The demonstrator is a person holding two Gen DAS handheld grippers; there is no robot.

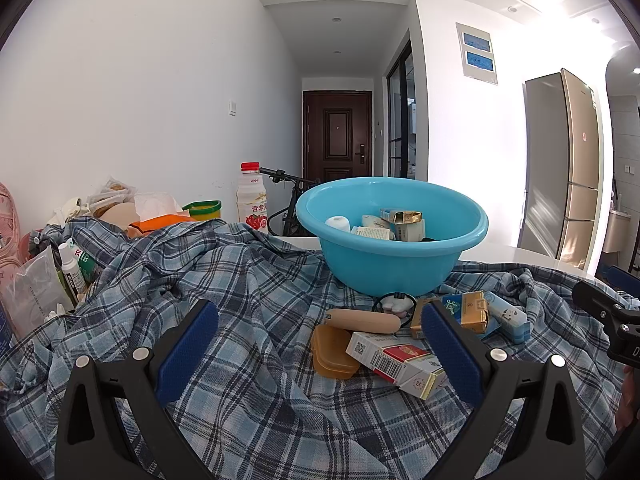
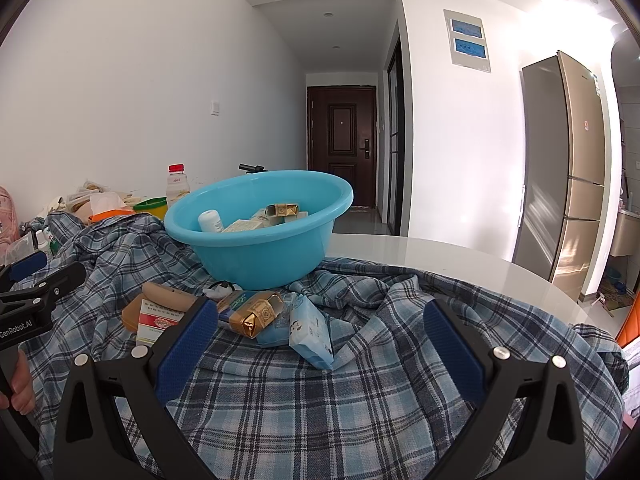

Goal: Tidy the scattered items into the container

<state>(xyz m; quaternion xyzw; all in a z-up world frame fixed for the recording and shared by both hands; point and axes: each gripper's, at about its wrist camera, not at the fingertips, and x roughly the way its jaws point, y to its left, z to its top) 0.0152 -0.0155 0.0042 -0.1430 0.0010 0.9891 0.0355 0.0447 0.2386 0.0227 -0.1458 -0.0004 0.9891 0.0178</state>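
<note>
Underneath everything lay the white table (image 2: 460, 256), its near part covered by a rumpled blue plaid cloth (image 2: 320, 392). On that cloth stood the blue plastic basin (image 2: 256, 252), holding a white bottle (image 2: 211, 221), a gold-topped carton (image 2: 283, 210) and several pale boxes.

Just in front of the basin sat the scattered items, bunched together and touching one another. A light blue tissue pack (image 2: 310, 330) lay tilted toward the right side of the bunch, with a gold and blue cigarette box (image 2: 250, 312) resting beside it. A red and white cigarette pack (image 1: 394, 362) lay on its side, overlapping an amber plastic case (image 1: 332, 354). A tan oblong case (image 1: 362, 320) lay behind those, and a small black and white hair tie (image 1: 394, 302) sat right against the basin's foot.

Both sets of tongs were spread wide and gripped nothing. The left tongs (image 1: 320, 354) hovered low over the cloth with the amber case and red pack between their blue pads. The right tongs (image 2: 320, 346) hovered over the tissue pack.

At the far left, a red-capped drink bottle (image 1: 251, 198) stood upright beside an orange tissue box (image 1: 160, 220).
</note>
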